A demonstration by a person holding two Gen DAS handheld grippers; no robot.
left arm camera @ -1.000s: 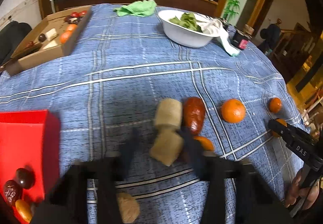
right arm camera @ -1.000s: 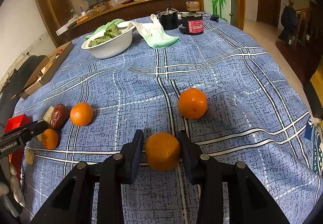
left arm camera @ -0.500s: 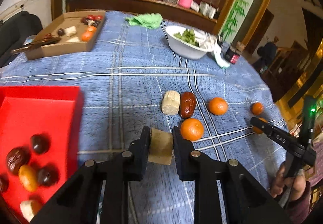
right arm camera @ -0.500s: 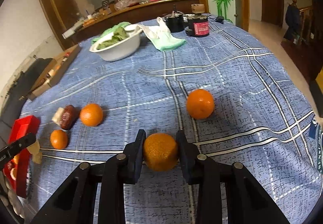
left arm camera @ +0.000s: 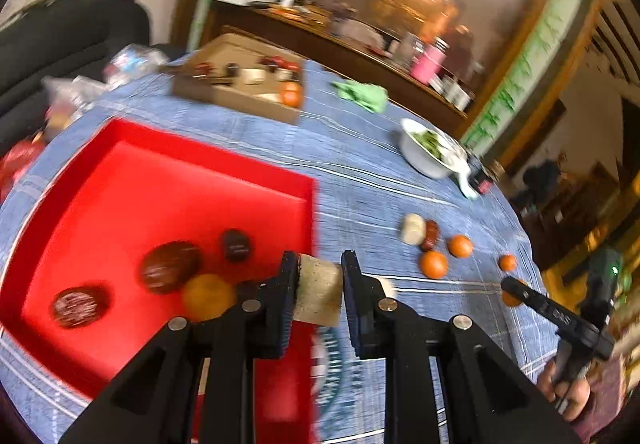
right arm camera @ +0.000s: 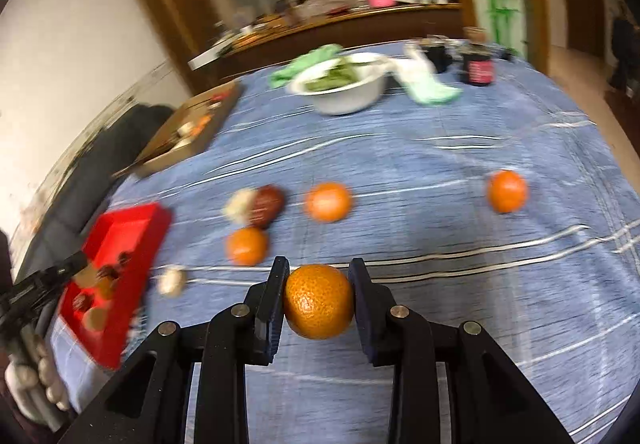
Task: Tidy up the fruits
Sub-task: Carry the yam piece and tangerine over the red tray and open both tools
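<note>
Left gripper (left arm camera: 319,291): both pads pressed on a pale beige cylindrical piece (left arm camera: 318,294), held in the air at the near right edge of the red tray (left arm camera: 132,180). Right gripper (right arm camera: 319,298): pads clamped on an orange (right arm camera: 319,301), lifted above the blue checked tablecloth (right arm camera: 460,164) and well apart from the tray.

Done, as far as can be seen: the tray already holds several items, among them a dark red-brown fruit (left arm camera: 171,267), a second one nearer its left wall (left arm camera: 76,307), a small dark fruit (left arm camera: 237,245) and a yellow-orange fruit (left arm camera: 208,296); motion blur prevents closer identification.

Left on the cloth: a pale piece (right arm camera: 240,204) touching a dark red fruit (right arm camera: 267,205), three loose oranges (right arm camera: 246,246) (right arm camera: 329,201) (right arm camera: 506,191), and a small pale piece (right arm camera: 171,281) just beside the tray.

Judgement: the sorting is roughly at its midpoint. Two items are in hand and await release into the tray; about six more remain to be collected. The white bowl (right arm camera: 344,92) and cardboard box (right arm camera: 188,132) appear to play no part.
</note>
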